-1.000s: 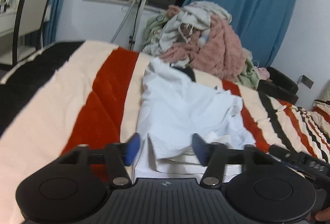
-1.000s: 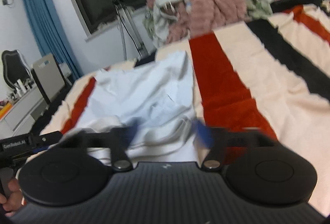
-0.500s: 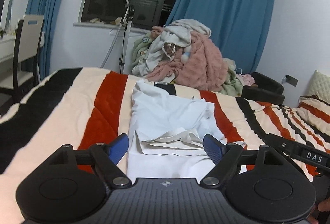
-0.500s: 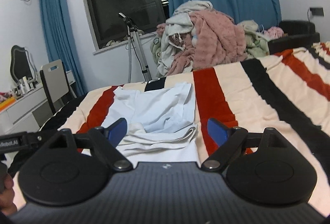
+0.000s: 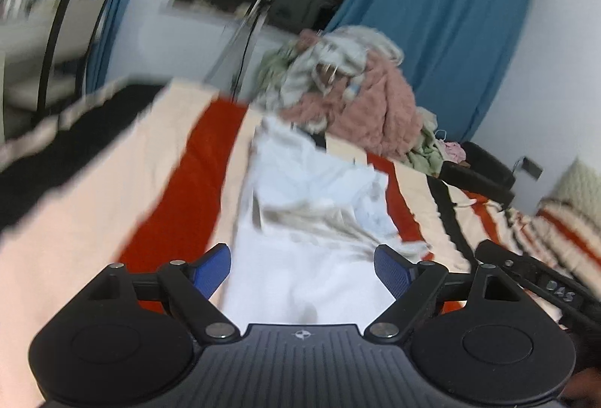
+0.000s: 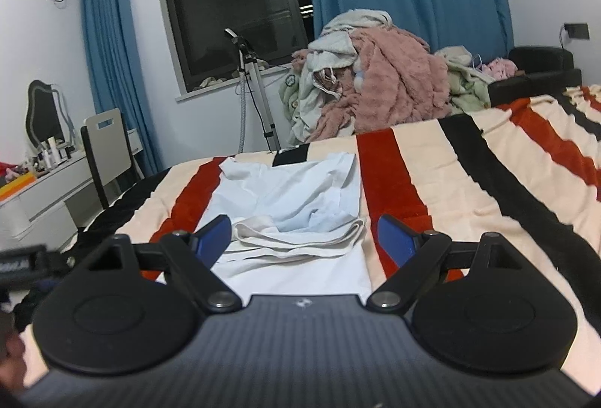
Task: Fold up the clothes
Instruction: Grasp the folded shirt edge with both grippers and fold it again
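Item: white garment (image 6: 296, 197), part-folded, lower centre of frame on the striped bed (image 6: 469, 190) — left gripper (image 5: 302, 271) fingers opening, nothing between; right gripper (image 6: 304, 237) fingers wide, empty — advice: pinch both near corners evenly, fold away squarely.

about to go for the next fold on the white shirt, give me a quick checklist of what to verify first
1. Left gripper free of cloth: ok, jaws opening, nothing between them.
2. Right gripper free of cloth: ok, jaws wide, nothing between them.
3. White shirt lying on the striped blanket: ok, partly folded, near hem doubled back.
4. Fold neat: not ok, the doubled edge is bunched and wrinkled.
5. Shirt clear of the clothes pile: ok, the pile sits beyond the far end.
6. Left view sharp enough to aim: not ok, blurred.
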`<move>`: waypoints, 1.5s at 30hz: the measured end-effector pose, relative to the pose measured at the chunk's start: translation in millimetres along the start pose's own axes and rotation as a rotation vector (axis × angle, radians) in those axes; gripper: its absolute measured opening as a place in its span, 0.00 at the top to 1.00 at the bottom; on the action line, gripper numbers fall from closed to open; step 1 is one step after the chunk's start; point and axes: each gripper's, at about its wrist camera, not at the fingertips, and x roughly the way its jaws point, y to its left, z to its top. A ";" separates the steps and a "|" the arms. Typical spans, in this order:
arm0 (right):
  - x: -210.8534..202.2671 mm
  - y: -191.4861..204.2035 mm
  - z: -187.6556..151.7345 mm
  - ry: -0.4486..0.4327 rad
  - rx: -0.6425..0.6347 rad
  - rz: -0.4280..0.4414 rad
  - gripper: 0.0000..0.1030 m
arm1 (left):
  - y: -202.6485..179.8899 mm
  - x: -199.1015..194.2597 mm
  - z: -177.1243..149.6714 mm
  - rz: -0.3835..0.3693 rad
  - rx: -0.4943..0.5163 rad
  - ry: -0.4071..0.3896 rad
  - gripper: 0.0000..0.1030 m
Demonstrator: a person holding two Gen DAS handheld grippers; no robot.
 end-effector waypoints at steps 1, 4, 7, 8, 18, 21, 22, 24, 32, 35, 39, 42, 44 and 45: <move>1.5 -0.8 -0.4 0.005 0.006 -0.005 0.16 | 5.0 1.8 -3.2 -0.013 -0.048 0.033 0.17; 7.3 -2.6 -2.4 0.025 0.021 -0.014 0.16 | 19.5 11.8 -14.1 -0.040 -0.187 0.149 0.17; 10.0 -1.7 -5.1 0.035 0.011 -0.024 0.16 | 36.6 29.0 -25.5 -0.069 -0.314 0.250 0.17; 10.3 -0.9 -5.9 0.037 0.007 -0.027 0.16 | 42.8 36.1 -30.2 -0.081 -0.361 0.279 0.17; 17.9 -13.5 -12.7 0.173 0.169 -0.022 0.16 | 107.8 81.6 -51.2 -0.144 -0.798 0.269 0.52; 24.2 -32.1 -31.1 0.305 0.454 0.140 0.16 | 107.3 82.1 -53.2 -0.108 -0.774 0.260 0.78; 28.8 -37.0 -42.3 0.362 0.560 0.201 0.16 | 107.4 81.8 -54.1 -0.101 -0.768 0.256 0.85; 36.9 -39.4 -63.6 0.453 0.693 0.274 0.15 | 107.4 80.1 -53.5 -0.104 -0.762 0.243 0.89; 37.3 -76.4 -100.3 0.389 0.973 0.096 0.56 | 95.8 68.6 -37.5 -0.154 -0.711 0.145 0.93; 33.1 -81.0 -99.1 0.349 0.943 0.019 0.74 | 89.3 65.3 -31.0 -0.202 -0.682 0.105 0.93; 24.8 -76.8 -90.5 0.282 0.869 -0.022 0.87 | 78.1 55.6 -26.1 -0.233 -0.628 0.063 0.94; 12.8 -66.9 -78.8 0.217 0.802 -0.001 0.90 | 72.6 39.7 -25.1 -0.252 -0.602 0.026 0.94; 0.7 -66.0 -68.0 0.156 0.767 0.028 0.91 | 67.6 25.6 -22.9 -0.265 -0.565 -0.010 0.94; -5.2 -65.6 -63.0 0.126 0.753 0.044 0.91 | 64.0 19.1 -20.4 -0.273 -0.540 -0.029 0.94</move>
